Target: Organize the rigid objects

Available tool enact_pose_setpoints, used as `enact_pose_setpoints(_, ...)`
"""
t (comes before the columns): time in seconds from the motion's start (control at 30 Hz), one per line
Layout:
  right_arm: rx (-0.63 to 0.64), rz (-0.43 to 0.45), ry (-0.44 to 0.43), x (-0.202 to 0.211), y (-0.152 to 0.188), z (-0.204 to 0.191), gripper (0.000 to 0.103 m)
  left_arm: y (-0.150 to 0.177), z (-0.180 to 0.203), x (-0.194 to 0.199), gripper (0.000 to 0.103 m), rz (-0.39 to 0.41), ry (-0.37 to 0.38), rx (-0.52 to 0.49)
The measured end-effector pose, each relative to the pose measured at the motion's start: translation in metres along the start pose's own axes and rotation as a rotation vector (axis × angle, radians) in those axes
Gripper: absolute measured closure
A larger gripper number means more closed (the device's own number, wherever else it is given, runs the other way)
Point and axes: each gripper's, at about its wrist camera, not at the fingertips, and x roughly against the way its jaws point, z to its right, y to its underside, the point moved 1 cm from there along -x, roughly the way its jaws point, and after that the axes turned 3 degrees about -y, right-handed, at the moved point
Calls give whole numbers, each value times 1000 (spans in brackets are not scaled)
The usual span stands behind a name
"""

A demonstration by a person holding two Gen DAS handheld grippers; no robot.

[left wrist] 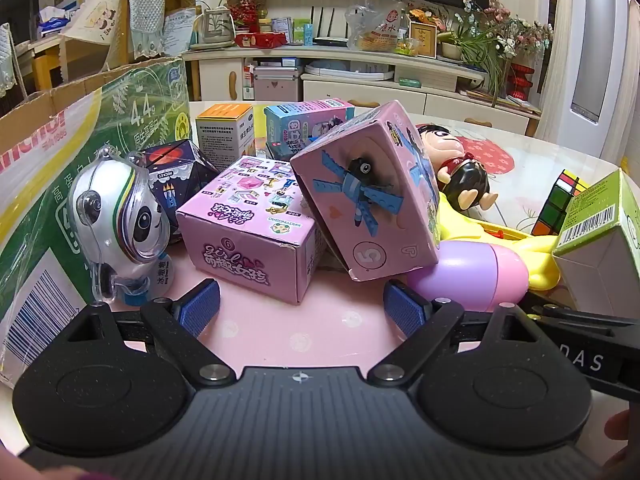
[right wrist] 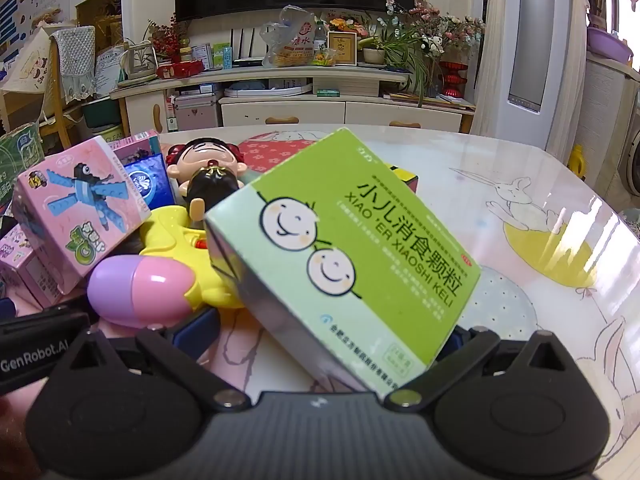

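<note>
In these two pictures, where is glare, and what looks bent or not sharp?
Right wrist view: strong glare on the glossy table at right; the near corner of the green box is soft. Left wrist view: even light, no strong glare; the pink boxes are sharp. Both views: fisheye bends the shelf and the room's edges.

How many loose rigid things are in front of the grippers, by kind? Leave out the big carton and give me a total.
Small boxes: 5 (pink box 6, pink box 5, orange-topped box, blue box, green box)
Figures: 2 (panda, doll)
Puzzle cubes: 2 (colour cube, dark cube)
Other toys: 2 (capsule egg, yellow toy)
Total: 11
</note>
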Motion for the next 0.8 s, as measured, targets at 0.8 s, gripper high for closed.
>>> enact_pose_setpoints(0.8, 29, 68, -32, 82, 38, -16, 1, 35, -44, 66, 0, 27, 48, -69)
